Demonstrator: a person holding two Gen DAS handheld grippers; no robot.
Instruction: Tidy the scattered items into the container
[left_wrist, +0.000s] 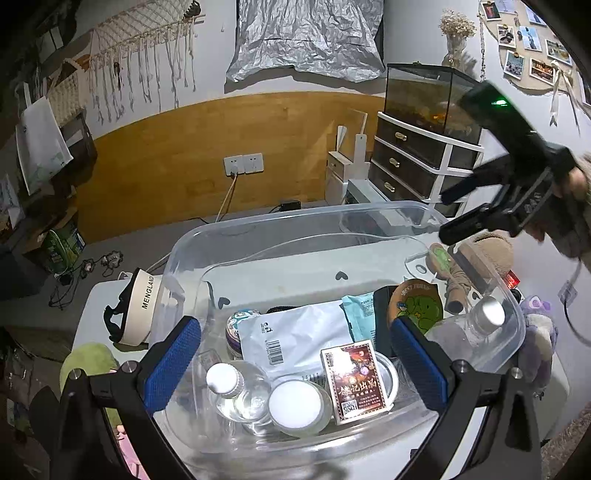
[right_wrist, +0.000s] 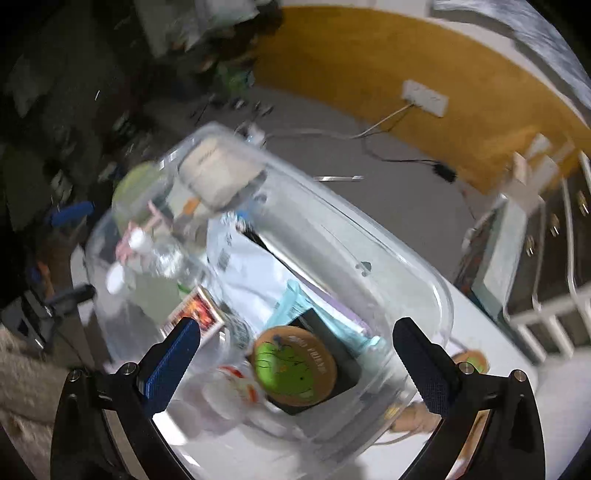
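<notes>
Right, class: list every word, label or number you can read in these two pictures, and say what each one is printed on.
"MENGLAND": on the cream band left of the bin.
"BEST FRIEND": along the rim of the round green badge.
Card box: large Chinese characters, too stylised to read; QR code only.
White mailer: barcode and small print, too small.
Teal packet: print too small.
Right wrist view: all blurred.

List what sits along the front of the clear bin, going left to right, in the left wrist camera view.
Clear bottle with white cap → round white-lidded jar → red card box → bottle with silver cap, all inside the clear bin.
</notes>
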